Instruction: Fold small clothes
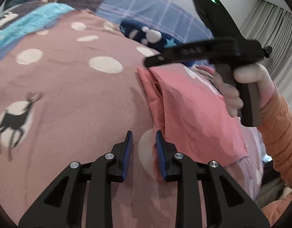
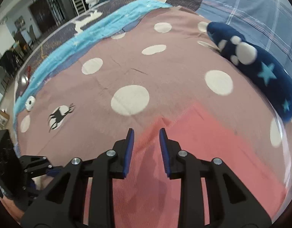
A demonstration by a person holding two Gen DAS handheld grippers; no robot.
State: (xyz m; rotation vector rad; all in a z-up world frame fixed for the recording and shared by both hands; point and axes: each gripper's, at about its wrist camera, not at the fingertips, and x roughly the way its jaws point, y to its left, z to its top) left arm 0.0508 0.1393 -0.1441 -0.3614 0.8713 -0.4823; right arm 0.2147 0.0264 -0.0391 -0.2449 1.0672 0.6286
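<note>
A small pink ribbed garment [image 1: 193,114] lies folded on the mauve spotted bedspread [image 1: 70,79]. It also shows in the right wrist view [image 2: 212,144]. My left gripper [image 1: 144,136] is open and empty, just left of the garment's near edge. My right gripper [image 2: 146,134] is open and empty, hovering over the garment's left part. In the left wrist view the right gripper [image 1: 151,61] is seen from the side above the garment's far corner, held by a hand in an orange sleeve.
A navy plush cloth with stars and white shapes [image 2: 259,70] lies at the far right of the bedspread. A blue towel strip [image 2: 79,39] runs along the far left. A small white round object [image 2: 30,103] sits near the left edge. Room furniture stands beyond.
</note>
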